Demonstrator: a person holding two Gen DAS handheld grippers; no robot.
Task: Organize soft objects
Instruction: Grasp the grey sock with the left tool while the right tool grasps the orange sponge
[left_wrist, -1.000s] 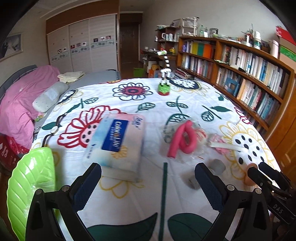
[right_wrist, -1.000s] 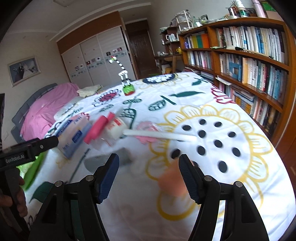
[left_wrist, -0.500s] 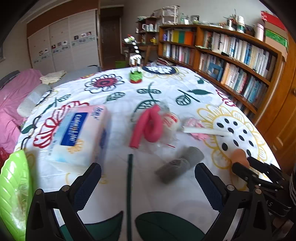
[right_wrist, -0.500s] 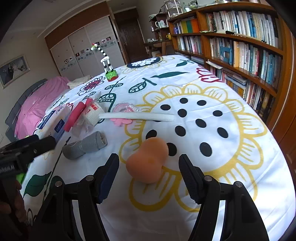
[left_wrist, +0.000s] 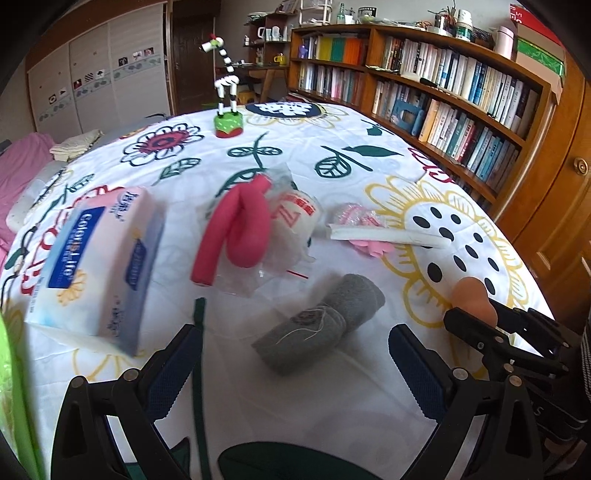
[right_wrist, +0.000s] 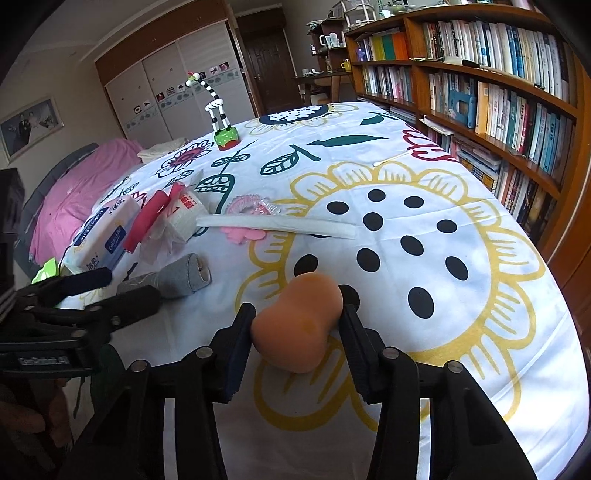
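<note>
An orange makeup sponge lies on the flower-print bedspread, pinched at its waist between the pads of the right gripper, whose jaws have just been closing. Beside it, the left gripper hovers with jaws wide apart over a rolled grey sock, near a tissue pack and pink foam roller.
</note>
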